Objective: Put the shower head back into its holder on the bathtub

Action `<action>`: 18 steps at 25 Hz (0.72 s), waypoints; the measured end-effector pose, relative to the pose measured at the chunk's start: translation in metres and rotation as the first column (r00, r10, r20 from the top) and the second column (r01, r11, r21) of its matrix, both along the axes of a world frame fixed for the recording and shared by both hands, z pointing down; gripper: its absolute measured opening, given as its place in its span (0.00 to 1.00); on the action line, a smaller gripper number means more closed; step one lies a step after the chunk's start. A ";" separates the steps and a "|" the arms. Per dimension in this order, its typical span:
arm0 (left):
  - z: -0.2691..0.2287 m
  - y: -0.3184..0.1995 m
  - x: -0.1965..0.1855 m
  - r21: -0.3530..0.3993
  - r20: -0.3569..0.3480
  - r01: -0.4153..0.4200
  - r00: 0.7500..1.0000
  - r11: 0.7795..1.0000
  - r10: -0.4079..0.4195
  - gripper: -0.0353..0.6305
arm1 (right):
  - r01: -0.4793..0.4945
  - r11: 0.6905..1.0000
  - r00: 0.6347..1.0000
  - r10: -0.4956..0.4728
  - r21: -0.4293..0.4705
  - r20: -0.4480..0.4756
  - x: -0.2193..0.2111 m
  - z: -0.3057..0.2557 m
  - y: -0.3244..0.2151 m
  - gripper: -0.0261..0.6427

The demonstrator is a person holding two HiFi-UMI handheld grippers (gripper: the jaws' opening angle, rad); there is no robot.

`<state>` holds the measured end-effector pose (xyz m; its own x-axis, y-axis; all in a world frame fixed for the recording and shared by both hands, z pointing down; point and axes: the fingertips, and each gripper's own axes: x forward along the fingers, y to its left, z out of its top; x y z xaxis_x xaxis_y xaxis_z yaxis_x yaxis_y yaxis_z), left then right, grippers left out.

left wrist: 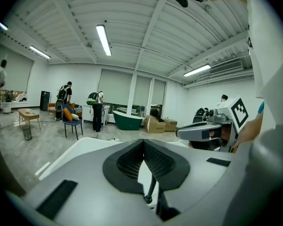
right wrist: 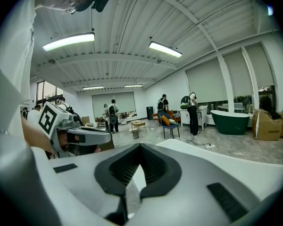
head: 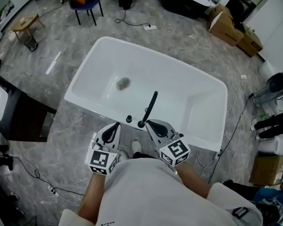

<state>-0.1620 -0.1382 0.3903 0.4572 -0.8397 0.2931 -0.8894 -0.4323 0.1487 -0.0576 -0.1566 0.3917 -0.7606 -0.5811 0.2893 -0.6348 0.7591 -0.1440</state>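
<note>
On left gripper and right gripper, square markers

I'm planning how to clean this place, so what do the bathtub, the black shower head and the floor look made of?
Bathtub: glossy white, smooth with soft highlights, probably acrylic or enamel.
Shower head: slim, black, dull sheen; coated metal or plastic, unclear which.
Floor: grey, veined, reflecting a light streak; likely polished marble-look tile or stone.
</note>
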 end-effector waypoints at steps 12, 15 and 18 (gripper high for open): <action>0.004 -0.014 -0.009 -0.001 -0.008 0.020 1.000 1.000 -0.020 0.07 | -0.075 0.997 0.997 0.075 0.015 -0.014 0.012 0.000 -0.020 0.07; 0.001 -0.017 -0.014 0.003 -0.013 0.035 0.999 0.999 -0.035 0.07 | -0.099 0.995 0.995 0.099 0.023 -0.014 0.020 -0.004 -0.028 0.07; -0.003 -0.020 -0.019 0.017 -0.004 0.045 0.999 0.999 -0.045 0.07 | -0.110 0.993 0.994 0.111 0.039 -0.014 0.023 -0.009 -0.034 0.07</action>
